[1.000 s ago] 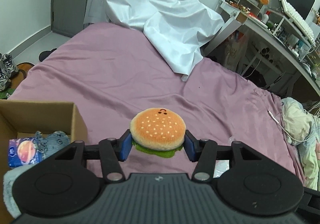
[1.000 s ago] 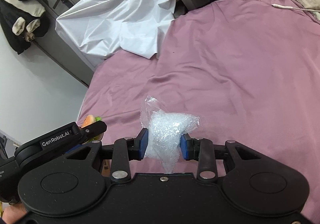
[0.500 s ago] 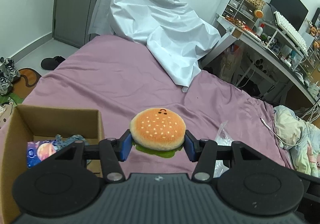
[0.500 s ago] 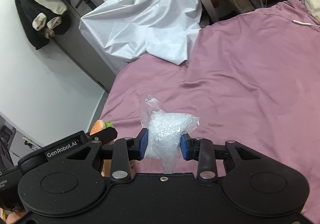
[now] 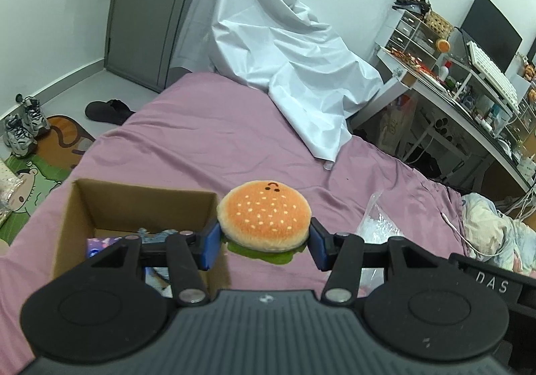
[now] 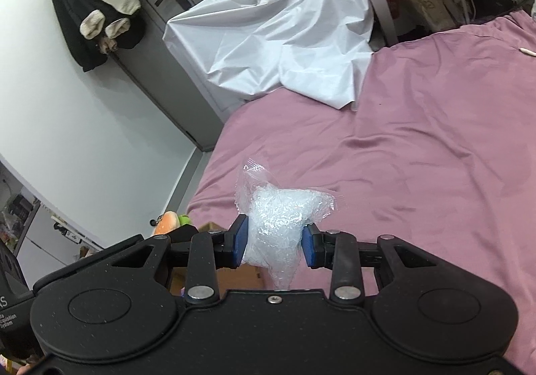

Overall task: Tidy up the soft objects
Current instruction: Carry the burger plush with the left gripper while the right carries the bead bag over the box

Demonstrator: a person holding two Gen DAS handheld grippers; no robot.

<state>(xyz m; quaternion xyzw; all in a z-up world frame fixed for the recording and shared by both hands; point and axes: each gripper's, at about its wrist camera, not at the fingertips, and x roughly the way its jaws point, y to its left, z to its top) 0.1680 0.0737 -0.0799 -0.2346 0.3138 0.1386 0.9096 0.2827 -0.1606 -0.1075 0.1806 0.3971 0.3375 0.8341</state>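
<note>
My left gripper (image 5: 264, 242) clamps a plush hamburger (image 5: 263, 219) beside the cardboard box (image 5: 140, 204) holding soft items; my right gripper (image 6: 274, 246) clamps a plastic bag (image 6: 279, 224).

The left gripper (image 5: 264, 242) is raised and level, its two blue pads (image 5: 211, 246) drawn in from either side and pressed against what they hold; the right gripper (image 6: 274, 243) is likewise lifted, blue pads (image 6: 240, 246) squeezed inward on a load between them; the two grippers sit close together, the left one's body (image 6: 100, 254) showing at the right camera's lower left edge.
</note>
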